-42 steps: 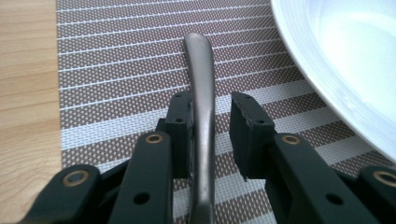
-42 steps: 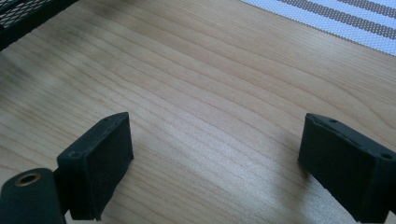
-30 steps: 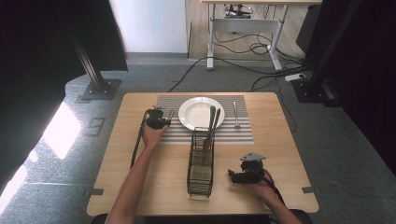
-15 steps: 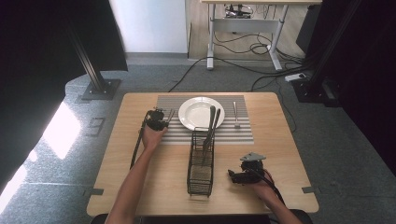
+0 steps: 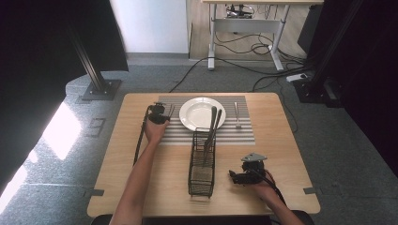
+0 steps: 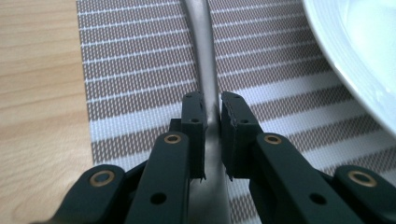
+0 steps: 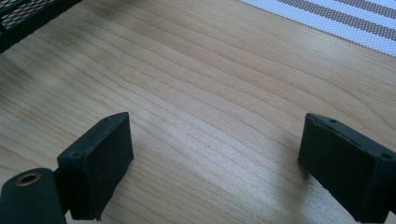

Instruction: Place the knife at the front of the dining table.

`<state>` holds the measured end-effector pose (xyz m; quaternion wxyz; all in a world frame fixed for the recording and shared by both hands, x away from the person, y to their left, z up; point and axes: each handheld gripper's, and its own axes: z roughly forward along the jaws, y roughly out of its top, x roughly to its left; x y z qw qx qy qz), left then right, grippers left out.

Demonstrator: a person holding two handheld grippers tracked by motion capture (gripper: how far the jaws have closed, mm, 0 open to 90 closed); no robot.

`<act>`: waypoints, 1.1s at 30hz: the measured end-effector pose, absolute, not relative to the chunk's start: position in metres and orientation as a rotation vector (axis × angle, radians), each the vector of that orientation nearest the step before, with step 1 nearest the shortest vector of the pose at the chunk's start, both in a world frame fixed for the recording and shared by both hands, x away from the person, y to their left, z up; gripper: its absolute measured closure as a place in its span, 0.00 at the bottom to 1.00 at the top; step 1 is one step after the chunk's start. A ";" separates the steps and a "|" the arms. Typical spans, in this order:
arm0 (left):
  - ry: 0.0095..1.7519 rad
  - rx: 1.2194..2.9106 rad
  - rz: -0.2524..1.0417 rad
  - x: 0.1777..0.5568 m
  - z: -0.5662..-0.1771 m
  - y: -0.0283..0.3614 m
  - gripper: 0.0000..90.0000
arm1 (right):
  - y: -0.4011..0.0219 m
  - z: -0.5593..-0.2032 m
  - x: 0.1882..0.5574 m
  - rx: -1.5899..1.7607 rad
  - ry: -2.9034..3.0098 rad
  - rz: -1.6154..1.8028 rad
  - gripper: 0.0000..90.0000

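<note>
Left gripper (image 6: 212, 126): black jaws nearly closed, clamped either side of a smooth metal utensil handle (image 6: 205, 60) lying on the mat.
Right gripper (image 7: 215, 163): jaws spread wide, nothing between, low over bare wood.
Placemat (image 6: 140, 70): woven, tan and white stripes.
Plate (image 5: 202, 113): round, glossy white, on the mat, just right of the handle.
Caddy (image 5: 202, 161): black wire mesh, oblong, utensils standing in it.
Fork (image 5: 237, 115): on the mat, right of the plate.
Table (image 5: 281, 140): pale grained wood, rounded corners.
Floor (image 5: 347, 154): grey carpet, cables trailing.
</note>
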<state>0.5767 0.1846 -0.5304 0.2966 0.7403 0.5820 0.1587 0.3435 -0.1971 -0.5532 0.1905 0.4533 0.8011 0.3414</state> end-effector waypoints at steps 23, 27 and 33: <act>1.509 1.899 0.440 0.578 -0.527 0.192 0.77 | -0.197 -0.553 0.343 1.272 2.253 0.958 0.11; 1.468 1.919 0.442 0.565 -0.520 0.200 0.76 | -0.197 -0.553 0.343 1.272 2.252 0.955 0.12; 1.447 1.907 0.406 0.543 -0.518 0.210 0.73 | -0.197 -0.553 0.343 1.271 2.252 0.953 0.12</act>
